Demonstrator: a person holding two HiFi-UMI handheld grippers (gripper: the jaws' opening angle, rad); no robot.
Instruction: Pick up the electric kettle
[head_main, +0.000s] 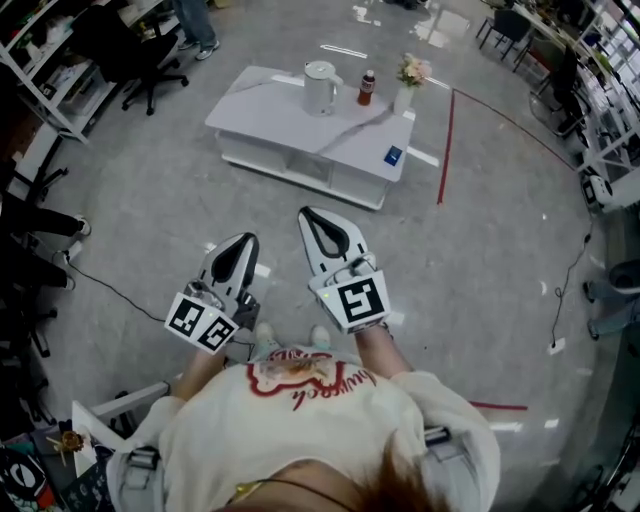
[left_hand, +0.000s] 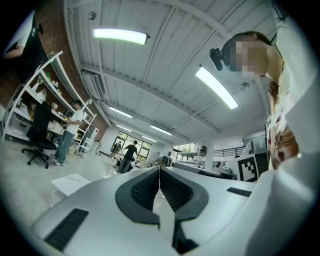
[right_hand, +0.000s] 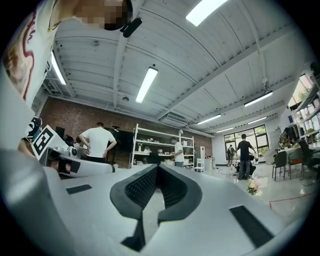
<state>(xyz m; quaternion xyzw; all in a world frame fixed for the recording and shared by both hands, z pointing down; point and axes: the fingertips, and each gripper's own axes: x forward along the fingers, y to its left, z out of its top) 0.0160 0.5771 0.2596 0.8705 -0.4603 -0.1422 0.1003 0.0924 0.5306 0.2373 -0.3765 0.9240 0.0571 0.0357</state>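
Electric kettle (head_main: 320, 88), head view: it stands upright on the low white table (head_main: 258, 108), well ahead of my left gripper (head_main: 243, 243) and my right gripper (head_main: 312, 216), touching neither. It is white with a handle on its right, and a bottle (head_main: 367, 88) stands just beside it. Left gripper view: my left gripper (left_hand: 159, 170) has its jaws pressed together with nothing between them. Right gripper view: my right gripper (right_hand: 157, 167) is likewise closed tip to tip and empty.
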